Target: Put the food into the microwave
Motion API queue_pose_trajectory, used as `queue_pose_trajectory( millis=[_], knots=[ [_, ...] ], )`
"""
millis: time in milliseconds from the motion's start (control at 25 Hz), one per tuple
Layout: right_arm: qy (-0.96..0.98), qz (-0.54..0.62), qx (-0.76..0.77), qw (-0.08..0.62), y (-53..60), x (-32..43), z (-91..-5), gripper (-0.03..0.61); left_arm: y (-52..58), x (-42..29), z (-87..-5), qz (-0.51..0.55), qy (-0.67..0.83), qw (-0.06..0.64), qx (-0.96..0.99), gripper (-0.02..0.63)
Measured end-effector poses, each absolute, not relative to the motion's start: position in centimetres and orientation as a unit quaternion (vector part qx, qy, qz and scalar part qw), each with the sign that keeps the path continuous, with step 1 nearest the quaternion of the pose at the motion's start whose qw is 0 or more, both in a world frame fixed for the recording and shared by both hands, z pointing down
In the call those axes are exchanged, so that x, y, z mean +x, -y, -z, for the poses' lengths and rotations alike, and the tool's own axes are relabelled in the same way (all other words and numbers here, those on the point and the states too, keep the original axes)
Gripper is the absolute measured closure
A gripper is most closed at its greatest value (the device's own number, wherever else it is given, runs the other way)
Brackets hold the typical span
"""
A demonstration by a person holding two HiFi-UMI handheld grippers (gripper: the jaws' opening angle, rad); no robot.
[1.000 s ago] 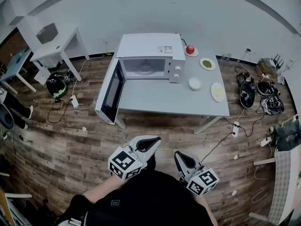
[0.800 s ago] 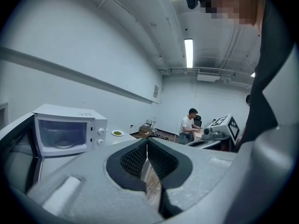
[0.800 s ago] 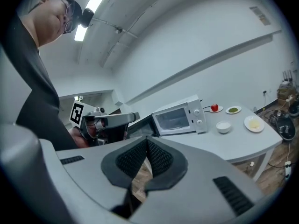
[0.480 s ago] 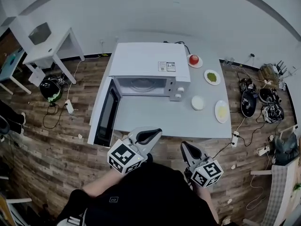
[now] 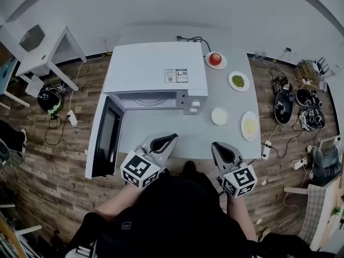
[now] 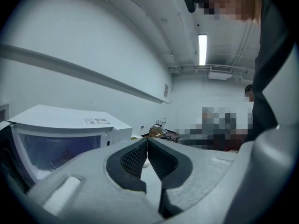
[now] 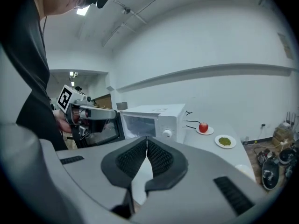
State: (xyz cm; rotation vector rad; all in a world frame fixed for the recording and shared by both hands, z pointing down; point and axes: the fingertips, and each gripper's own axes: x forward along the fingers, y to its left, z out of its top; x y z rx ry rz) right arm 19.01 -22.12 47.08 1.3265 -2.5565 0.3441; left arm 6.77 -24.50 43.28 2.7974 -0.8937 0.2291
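Observation:
A white microwave (image 5: 156, 74) stands on the grey table (image 5: 177, 136) with its door (image 5: 102, 144) swung open to the left. To its right lie a red fruit on a plate (image 5: 215, 59), a plate of green food (image 5: 238, 81), a white bowl (image 5: 219, 116) and a plate of yellow food (image 5: 249, 125). My left gripper (image 5: 171, 138) is shut and empty at the table's near edge, in front of the microwave. My right gripper (image 5: 217, 146) is shut and empty at the near edge, short of the bowl. In the right gripper view the red fruit (image 7: 203, 127) and green food (image 7: 224, 141) show behind the microwave (image 7: 152, 118).
A white side table (image 5: 40, 44) stands at the far left with a black helmet (image 5: 48, 100) on the wood floor below. Cables, shoes and bags (image 5: 295, 104) litter the floor right of the table. A power strip (image 5: 264, 150) lies near the table's right leg.
Both grippers have come forward from over the floor to the table's near edge. The microwave and table now sit closer and lower in the head view. Both grippers stay shut.

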Motion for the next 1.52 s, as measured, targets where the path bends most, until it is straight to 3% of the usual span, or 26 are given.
queue_pose_trajectory(
  millis=[200, 440, 920, 1520],
  knots=[
    [0.88, -0.09, 0.441, 0.151, 26.4, 23.3, -48.5, 0.563, 28.4, 8.8, -42.2, -0.056, 0.338, 0.043, 0.938, 0.604],
    [0.892, -0.068, 0.407, 0.184, 29.5, 24.7, -51.5, 0.563, 30.6, 10.7, -42.6, -0.048, 0.363, 0.026, 0.93, 0.604],
    [0.886, -0.053, 0.374, 0.267, 32.7, 26.0, -59.3, 0.56, 31.2, 15.8, -47.8, -0.096, 0.355, 0.059, 0.928, 0.604],
    [0.856, 0.014, 0.326, 0.401, 33.5, 26.0, -65.6, 0.462, 31.8, 17.1, -52.1, -0.134, 0.358, 0.089, 0.92, 0.604]
  ],
)
